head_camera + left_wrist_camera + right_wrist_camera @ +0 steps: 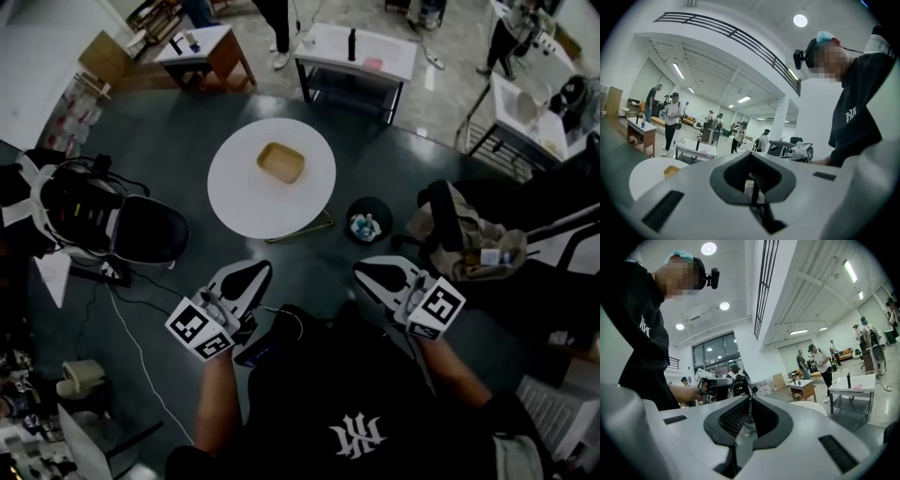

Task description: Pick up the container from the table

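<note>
The jaws of your left gripper [751, 158] are pressed fully together and have hold of nothing; only the dark ribbed pads meet in front of its camera. The jaws of your right gripper [749, 404] are closed the same way, also empty. From the head view, both grippers are held out level in front of your body, side by side and apart, tips pointing towards the round white tabletop [236, 208]. Each carries its cube with square black-and-white markers close to your wrist.

The shallow tan rectangular container [280, 162] lies on that tabletop, a little beyond its middle and nearer the far edge. It sits flat and open side up, well apart from both grippers, with floor between your jaws and the tabletop's near rim. The left gripper view catches it as a small tan shape low at the left. The pale curved edge in the right gripper view is probably the same tabletop, though it is too small to be sure.

A small black round bin [367, 220] holding bottles stands on the dark floor just beside the tabletop's right side. A black office chair [145, 232] stands to the left. Beyond are a white rectangular table [361, 52] and a brown wooden desk [208, 47].
</note>
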`<state>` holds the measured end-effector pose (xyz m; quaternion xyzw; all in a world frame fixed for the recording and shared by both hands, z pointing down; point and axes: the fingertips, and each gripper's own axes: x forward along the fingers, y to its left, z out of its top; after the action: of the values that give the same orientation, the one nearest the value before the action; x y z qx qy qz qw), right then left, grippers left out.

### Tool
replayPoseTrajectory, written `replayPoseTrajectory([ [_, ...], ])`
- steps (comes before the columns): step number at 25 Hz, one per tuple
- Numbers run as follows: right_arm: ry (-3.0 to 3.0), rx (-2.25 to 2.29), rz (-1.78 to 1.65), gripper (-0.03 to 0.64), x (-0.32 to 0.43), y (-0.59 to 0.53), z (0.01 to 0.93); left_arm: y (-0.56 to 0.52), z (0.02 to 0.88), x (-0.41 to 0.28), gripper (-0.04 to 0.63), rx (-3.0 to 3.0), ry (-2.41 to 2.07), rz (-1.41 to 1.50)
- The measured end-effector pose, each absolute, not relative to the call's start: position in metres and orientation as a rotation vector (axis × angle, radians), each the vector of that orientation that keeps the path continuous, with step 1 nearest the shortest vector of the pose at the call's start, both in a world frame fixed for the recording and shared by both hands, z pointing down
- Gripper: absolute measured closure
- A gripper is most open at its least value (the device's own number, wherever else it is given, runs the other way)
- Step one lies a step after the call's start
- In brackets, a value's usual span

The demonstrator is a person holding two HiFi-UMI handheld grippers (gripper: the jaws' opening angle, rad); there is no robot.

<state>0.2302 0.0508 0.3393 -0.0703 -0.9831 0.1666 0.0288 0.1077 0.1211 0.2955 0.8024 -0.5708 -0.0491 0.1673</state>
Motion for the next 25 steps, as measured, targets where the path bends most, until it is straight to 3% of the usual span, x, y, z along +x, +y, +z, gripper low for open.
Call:
replayPoseTrajectory([
  [7,-3.019,-0.287,0.505,0.575,0.192,0.030,0.332,0.099,0.296,0.076,0.592,2.274,-1.650,-0.089],
  [25,-3.009,-0.115,0.529,0.575,-0.008,-0.067,0.317,-0.026,0.291,-0.122,0.592,2.415,-1.491,0.223],
])
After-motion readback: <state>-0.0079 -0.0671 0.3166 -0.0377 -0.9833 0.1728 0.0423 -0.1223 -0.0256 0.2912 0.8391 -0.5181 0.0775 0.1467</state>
